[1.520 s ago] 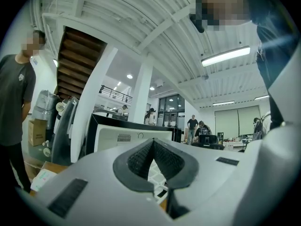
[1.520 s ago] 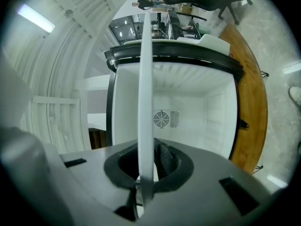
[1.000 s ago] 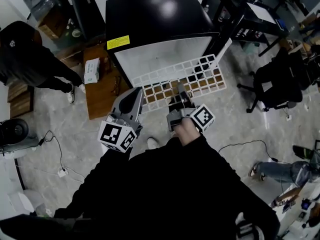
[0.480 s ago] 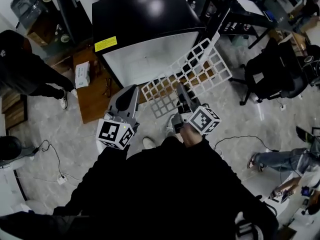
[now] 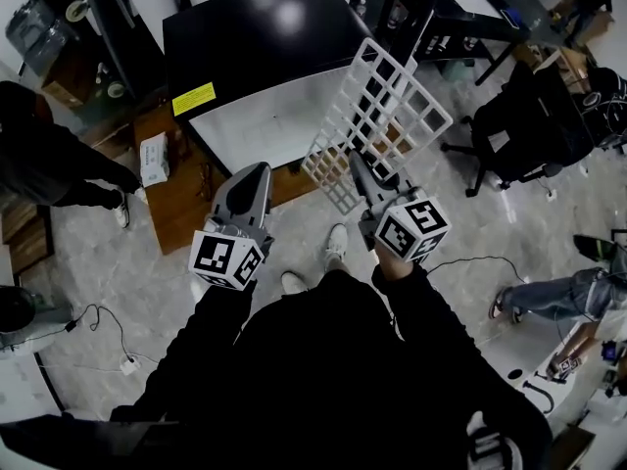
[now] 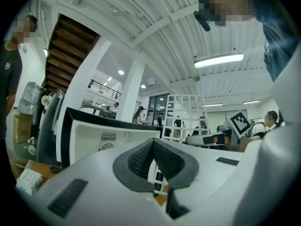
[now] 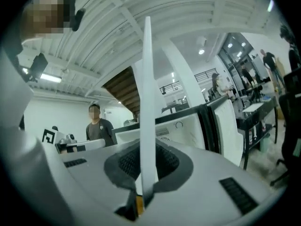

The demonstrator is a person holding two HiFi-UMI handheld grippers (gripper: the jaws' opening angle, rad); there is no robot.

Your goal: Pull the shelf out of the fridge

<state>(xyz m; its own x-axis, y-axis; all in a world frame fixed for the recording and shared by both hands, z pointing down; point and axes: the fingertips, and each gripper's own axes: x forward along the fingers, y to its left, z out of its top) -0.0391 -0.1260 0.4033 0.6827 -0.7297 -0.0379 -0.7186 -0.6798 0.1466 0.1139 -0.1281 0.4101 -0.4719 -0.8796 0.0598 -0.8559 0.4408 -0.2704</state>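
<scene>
The black fridge [image 5: 265,37] lies with its white inside open toward me. The white grid shelf [image 5: 377,116] is outside the fridge, tilted steeply up over the floor to the right of the opening. My right gripper [image 5: 359,169] is shut on the shelf's near edge. In the right gripper view the shelf [image 7: 147,102] shows edge-on, clamped between the pads [image 7: 127,164]. My left gripper [image 5: 257,172] hovers in front of the fridge opening, shut and holding nothing. Its view shows the fridge [image 6: 94,135] and the shelf [image 6: 186,114] beyond it.
A wooden bench [image 5: 181,189] with a small white box [image 5: 154,158] stands left of the fridge. A person in black [image 5: 49,155] is at the far left. An office chair [image 5: 529,116] and a black table [image 5: 460,18] are to the right. Cables [image 5: 98,331] lie on the floor.
The shelf has come off the fridge opening and swung from lying flat to standing steeply on edge, carried right by the right gripper. The left gripper has stayed about where it was.
</scene>
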